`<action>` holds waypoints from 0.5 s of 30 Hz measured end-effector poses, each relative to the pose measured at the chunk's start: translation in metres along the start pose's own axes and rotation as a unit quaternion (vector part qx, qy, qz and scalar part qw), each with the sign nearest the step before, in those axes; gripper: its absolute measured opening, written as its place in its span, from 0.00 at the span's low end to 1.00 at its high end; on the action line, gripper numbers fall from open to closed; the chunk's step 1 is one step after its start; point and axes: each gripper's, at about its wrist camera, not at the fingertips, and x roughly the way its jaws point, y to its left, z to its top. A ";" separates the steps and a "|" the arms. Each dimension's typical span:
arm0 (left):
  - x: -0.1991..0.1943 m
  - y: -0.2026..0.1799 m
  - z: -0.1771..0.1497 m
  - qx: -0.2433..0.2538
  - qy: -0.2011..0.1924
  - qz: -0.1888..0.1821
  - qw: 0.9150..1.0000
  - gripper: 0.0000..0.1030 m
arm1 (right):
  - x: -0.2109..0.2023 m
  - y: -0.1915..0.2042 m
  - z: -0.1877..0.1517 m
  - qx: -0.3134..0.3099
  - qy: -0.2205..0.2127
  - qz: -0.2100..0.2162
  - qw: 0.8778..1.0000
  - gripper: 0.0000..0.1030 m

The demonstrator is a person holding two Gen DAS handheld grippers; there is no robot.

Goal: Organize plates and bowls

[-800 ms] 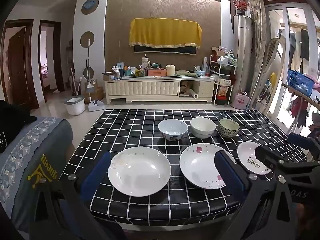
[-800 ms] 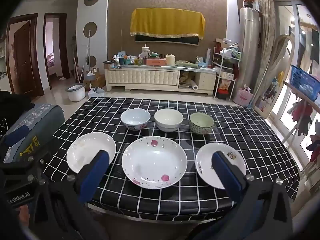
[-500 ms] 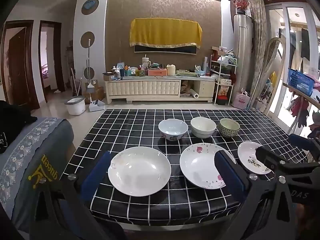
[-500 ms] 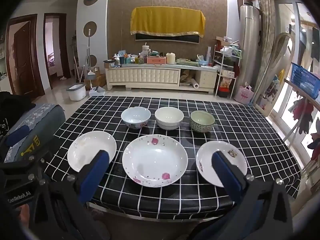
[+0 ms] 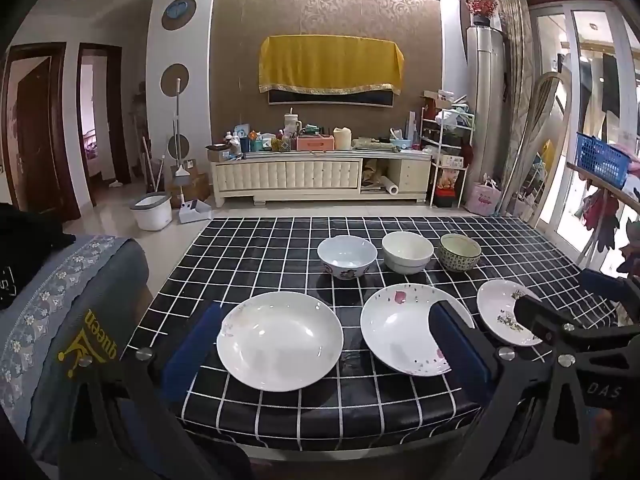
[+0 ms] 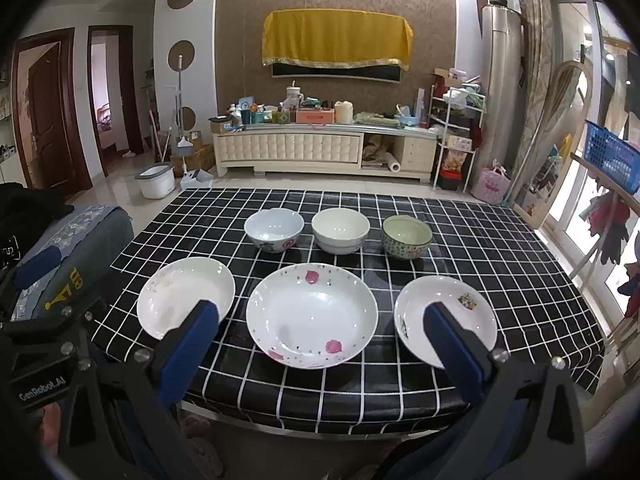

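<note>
1. Black oilcloth with a white grid covered the table (image 6: 480, 248), and six pieces of crockery stood on it in two rows.
2. Along the far row stood a pale blue bowl (image 6: 274, 229) on the left, a cream bowl (image 6: 340, 229) in the middle and a green patterned bowl (image 6: 407, 237) on the right, each a little apart from its neighbour.
3. Along the near row lay a plain white plate (image 6: 182, 292) on the left, a larger pink-flowered plate (image 6: 312, 314) in the middle and a small decorated plate (image 6: 452, 312) on the right, none touching.
4. The left gripper (image 5: 324, 344) hung before the table's near edge with its blue-padded jaws spread wide and nothing between the pads; the plain white plate (image 5: 280, 346) sat framed in the gap, untouched.
5. The right gripper (image 6: 320, 340) was likewise wide apart and empty, held short of the table with the pink-flowered plate centred between its fingers (image 6: 456, 348).
6. Beyond the table stood a cream TV cabinet (image 6: 320, 152) cluttered on top, under a screen draped in yellow cloth (image 6: 336, 38).
</note>
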 end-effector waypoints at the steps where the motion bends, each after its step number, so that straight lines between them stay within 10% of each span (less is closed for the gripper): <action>1: 0.000 0.000 0.000 0.000 0.000 0.001 1.000 1.00 | 0.000 -0.001 0.000 0.001 0.001 0.001 1.000 1.00; 15: -0.001 -0.002 -0.001 0.001 0.001 0.000 1.000 1.00 | 0.001 0.002 -0.003 -0.003 0.009 0.000 1.000 1.00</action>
